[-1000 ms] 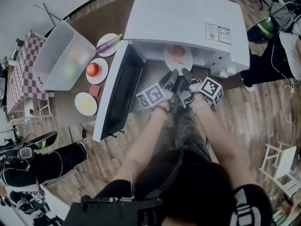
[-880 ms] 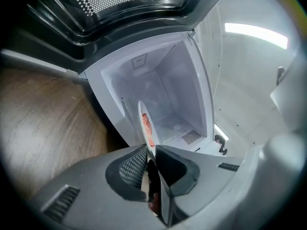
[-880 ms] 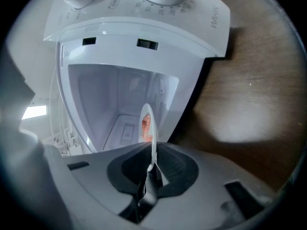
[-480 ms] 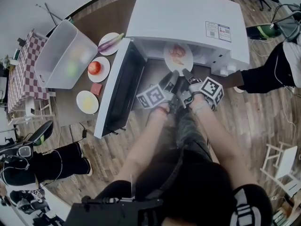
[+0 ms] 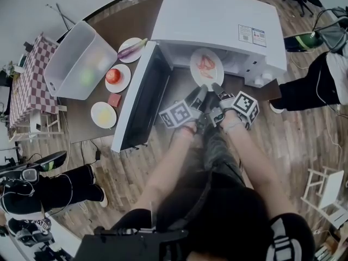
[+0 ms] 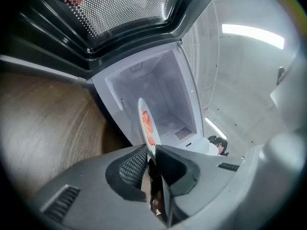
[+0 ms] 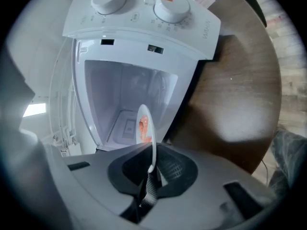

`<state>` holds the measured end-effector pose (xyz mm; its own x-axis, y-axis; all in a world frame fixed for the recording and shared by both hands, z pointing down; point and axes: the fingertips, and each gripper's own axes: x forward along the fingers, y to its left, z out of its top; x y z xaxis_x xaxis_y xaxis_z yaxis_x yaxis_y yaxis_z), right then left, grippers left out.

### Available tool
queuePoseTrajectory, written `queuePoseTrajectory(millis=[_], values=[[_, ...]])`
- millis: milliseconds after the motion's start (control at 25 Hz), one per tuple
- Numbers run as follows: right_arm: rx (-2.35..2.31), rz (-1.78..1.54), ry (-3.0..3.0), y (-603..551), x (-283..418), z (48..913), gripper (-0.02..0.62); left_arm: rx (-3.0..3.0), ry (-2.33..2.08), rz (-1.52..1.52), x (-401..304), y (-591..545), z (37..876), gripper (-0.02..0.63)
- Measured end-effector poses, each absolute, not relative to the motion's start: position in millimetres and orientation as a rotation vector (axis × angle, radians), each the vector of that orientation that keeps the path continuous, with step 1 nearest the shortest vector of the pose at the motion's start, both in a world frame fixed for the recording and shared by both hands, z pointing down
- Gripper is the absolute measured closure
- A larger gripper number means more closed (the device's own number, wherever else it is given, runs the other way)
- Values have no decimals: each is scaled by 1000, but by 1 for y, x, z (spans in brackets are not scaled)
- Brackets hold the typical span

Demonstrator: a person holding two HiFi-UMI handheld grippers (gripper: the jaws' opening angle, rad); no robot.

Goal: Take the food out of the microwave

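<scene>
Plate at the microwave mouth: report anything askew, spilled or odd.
Nothing stands out. The plate looks level, its near rim pinched by the left tongs and right tongs, the reddish food on it, none spilled by the microwave.

The right tool [image 7: 150, 170] clamps the rim of the round white plate [image 7: 145, 113], which is seen edge-on. The plate carries orange-red food [image 7: 143, 127]. Ahead stands the white microwave [image 7: 144, 23], cavity open, with two round knobs [image 7: 171, 6], on the brown wooden desk [image 7: 235, 95].
</scene>
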<state>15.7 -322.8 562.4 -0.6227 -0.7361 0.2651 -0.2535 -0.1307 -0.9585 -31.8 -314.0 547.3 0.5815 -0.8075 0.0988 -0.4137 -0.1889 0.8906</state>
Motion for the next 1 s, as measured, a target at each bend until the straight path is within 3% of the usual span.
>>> queuePoseTrajectory(millis=[1000], values=[[-1096,-1866,1782,-273,15,562,575,1793,-963,-478,-32,-265,546,557]])
